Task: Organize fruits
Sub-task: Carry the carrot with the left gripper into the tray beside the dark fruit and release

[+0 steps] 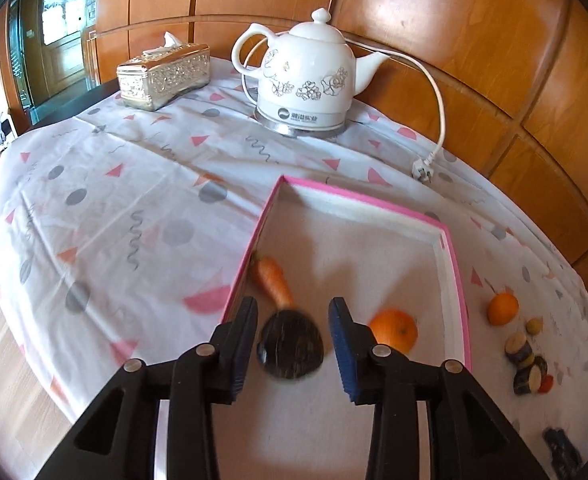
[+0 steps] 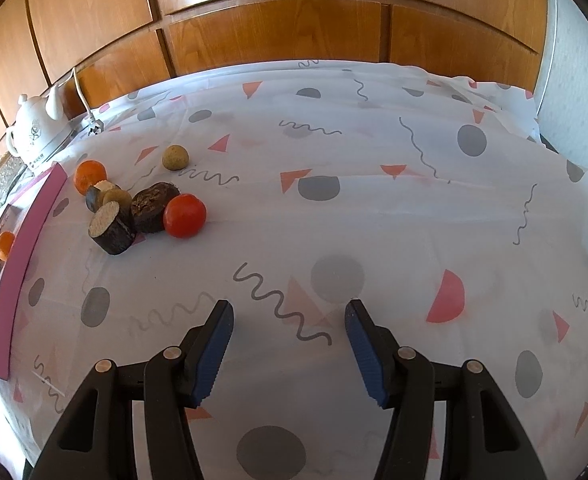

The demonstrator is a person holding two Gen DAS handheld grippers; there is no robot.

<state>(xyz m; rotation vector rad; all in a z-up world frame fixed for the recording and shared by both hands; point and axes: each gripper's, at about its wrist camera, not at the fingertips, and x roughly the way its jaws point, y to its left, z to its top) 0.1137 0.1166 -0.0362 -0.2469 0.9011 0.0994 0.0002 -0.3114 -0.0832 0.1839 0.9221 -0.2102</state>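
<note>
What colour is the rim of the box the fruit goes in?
Pink, around a white inside. The box rim shows best in the left wrist view.

The left claw (image 1: 294,316) hangs spread wide over the pink tray (image 1: 456,276), a dark round fruit (image 1: 289,344) blurred between its jaws. A carrot (image 1: 271,280) and an orange (image 1: 396,330) lie in the tray; a kettle (image 1: 310,80) stands behind.

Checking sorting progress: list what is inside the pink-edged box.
Inside the pink-edged box: a carrot by the left wall, an orange, and a dark round fruit between the open left gripper fingers. The box's near end is covered by the gripper.
</note>
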